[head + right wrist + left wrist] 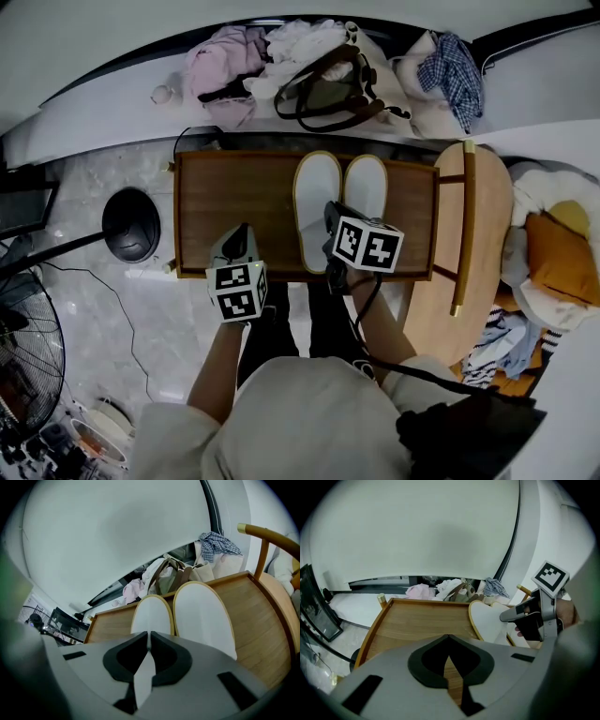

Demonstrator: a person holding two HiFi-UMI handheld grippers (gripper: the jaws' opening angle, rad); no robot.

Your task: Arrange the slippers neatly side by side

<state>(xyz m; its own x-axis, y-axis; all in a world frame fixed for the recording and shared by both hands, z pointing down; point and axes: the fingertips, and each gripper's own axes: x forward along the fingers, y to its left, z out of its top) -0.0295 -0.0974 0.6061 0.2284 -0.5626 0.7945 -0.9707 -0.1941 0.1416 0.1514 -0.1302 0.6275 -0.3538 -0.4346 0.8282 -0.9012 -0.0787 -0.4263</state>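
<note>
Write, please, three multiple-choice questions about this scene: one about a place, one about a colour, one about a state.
1. The slippers lie: A on the floor; B on the wooden tray; C on the chair.
2. Their edging is: A yellow; B red; C black.
3. The left claw is: A open; B shut on a slipper; C shut, empty.
Key: B, both rest inside its rim; A, a yellow line rings each white slipper; C, its jaws meet over bare wood.

The head view looks steeply down from above onto the wooden table [234,187]. Both gripper views sit low at its near edge, facing far; all 3 share the slippers [317,206].
</note>
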